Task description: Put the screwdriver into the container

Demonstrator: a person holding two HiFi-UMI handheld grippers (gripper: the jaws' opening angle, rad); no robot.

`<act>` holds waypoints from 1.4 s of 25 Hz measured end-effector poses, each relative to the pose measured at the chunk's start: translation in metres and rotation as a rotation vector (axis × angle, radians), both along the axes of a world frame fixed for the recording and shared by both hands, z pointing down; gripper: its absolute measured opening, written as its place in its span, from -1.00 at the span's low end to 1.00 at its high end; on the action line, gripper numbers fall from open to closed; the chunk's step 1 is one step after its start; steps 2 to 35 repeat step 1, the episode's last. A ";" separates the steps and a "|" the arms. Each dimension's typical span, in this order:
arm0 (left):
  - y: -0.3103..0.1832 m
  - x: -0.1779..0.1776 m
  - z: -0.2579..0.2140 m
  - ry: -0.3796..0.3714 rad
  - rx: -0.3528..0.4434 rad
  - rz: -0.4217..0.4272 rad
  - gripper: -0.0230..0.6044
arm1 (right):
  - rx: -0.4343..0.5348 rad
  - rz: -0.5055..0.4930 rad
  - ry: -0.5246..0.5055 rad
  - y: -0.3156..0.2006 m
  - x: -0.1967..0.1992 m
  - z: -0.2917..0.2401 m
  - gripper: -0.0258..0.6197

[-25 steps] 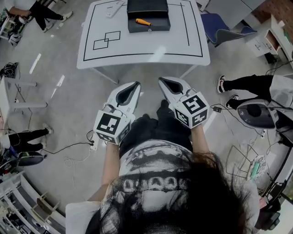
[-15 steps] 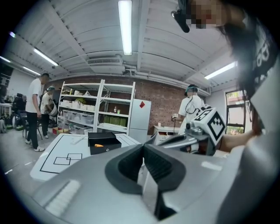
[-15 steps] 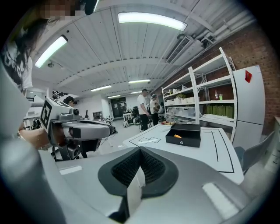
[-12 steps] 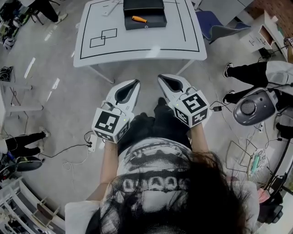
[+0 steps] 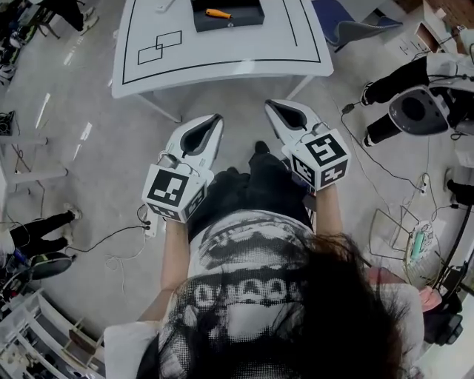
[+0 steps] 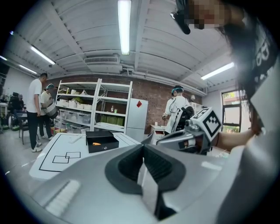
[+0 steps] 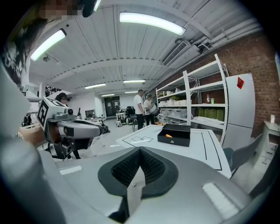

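Observation:
The screwdriver (image 5: 218, 12), orange-handled, lies inside the black container (image 5: 244, 21) at the far end of the white table (image 5: 222, 55). Both grippers hang over the floor in front of the table, well short of it. My left gripper (image 5: 216, 118) is shut with nothing in it, and so is my right gripper (image 5: 271, 104). In the left gripper view the shut jaws (image 6: 142, 148) point toward the container (image 6: 103, 145) with the screwdriver (image 6: 96, 143) in it. The right gripper view shows the same container (image 7: 175, 139) and screwdriver (image 7: 169, 135) beyond its shut jaws (image 7: 140, 152).
A double-rectangle outline (image 5: 158, 47) is drawn on the table's left part. A blue chair (image 5: 346, 26) stands at the table's right. A person's legs (image 5: 389, 81) and cables (image 5: 385, 178) are on the floor to the right. Shelves (image 6: 96, 107) and two people (image 6: 39, 109) stand beyond the table.
The table and container have slid toward the top of the head view, and the gap between them and the grippers has widened. Both grippers stay shut and empty.

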State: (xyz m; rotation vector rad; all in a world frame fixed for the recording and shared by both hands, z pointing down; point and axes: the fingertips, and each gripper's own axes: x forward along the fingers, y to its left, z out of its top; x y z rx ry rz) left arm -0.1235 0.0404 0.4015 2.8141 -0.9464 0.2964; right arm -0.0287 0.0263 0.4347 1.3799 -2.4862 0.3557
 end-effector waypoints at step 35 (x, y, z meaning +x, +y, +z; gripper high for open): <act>0.000 -0.001 0.000 0.001 0.003 0.000 -0.93 | 0.004 0.006 0.006 0.000 0.003 -0.001 -0.93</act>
